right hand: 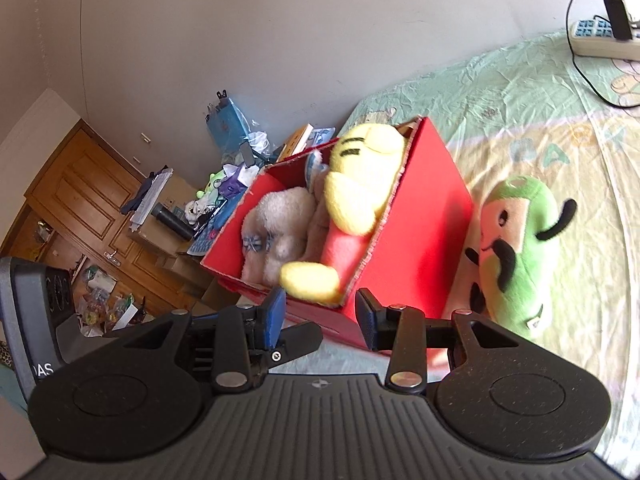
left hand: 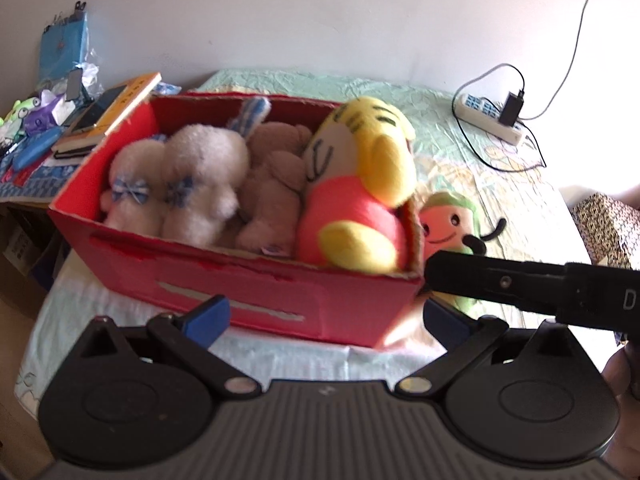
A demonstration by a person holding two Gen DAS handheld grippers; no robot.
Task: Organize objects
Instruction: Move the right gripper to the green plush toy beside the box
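A red cardboard box (left hand: 240, 292) (right hand: 420, 240) stands on the bed. It holds a white plush (left hand: 180, 184), a brown plush (left hand: 272, 192) and a yellow-and-pink plush (left hand: 360, 184) whose foot hangs over the rim. Just outside the box's right end lies a green-and-pink plush (left hand: 448, 224) (right hand: 516, 252). My left gripper (left hand: 326, 320) stands wide open in front of the box's long side, holding nothing. My right gripper (right hand: 322, 318) is closed on the box's near corner, one pad on each wall. Its black finger (left hand: 460, 276) shows at that corner in the left wrist view.
A white power strip (left hand: 492, 120) (right hand: 600, 36) with a plugged charger and cables lies on the bed near the wall. A cluttered side table with books (left hand: 108, 116) stands at the box's left end. A wooden door (right hand: 80, 200) and floor clutter lie beyond.
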